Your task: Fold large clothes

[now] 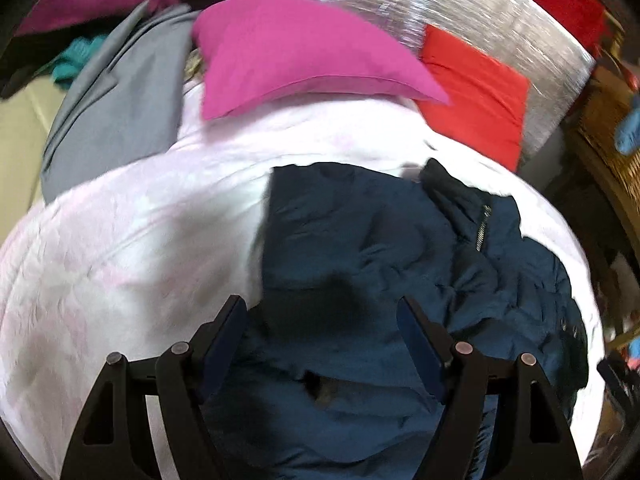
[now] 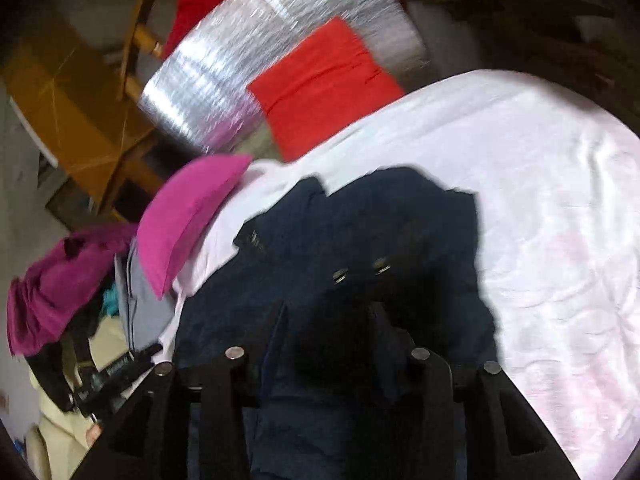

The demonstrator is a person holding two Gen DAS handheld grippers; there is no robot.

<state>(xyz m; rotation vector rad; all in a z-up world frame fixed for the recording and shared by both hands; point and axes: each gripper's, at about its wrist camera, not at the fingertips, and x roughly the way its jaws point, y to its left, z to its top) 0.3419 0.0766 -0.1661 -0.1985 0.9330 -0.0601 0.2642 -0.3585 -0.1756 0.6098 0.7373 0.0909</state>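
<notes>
A dark navy padded jacket (image 1: 360,240) lies crumpled on a white and pale pink bedspread (image 1: 140,240), its zipper (image 1: 482,228) showing near the collar. My left gripper (image 1: 320,312) hangs open just above the jacket's near part, with only its shadow between the fingers. In the right wrist view the same jacket (image 2: 320,240) fills the middle, with two metal snaps (image 2: 340,276) visible. My right gripper (image 2: 330,320) stands over it with its fingers apart; the gap is dark, and no fabric seems pinched there. The bedspread (image 2: 540,200) stretches to the right.
A magenta pillow (image 1: 300,52) and a red cushion (image 1: 476,96) lie at the bed's far end against a silver foil surface (image 1: 460,8). A grey garment (image 1: 112,112) is on the left. A wooden chair (image 2: 80,92) and piled magenta cloth (image 2: 52,288) stand beside the bed.
</notes>
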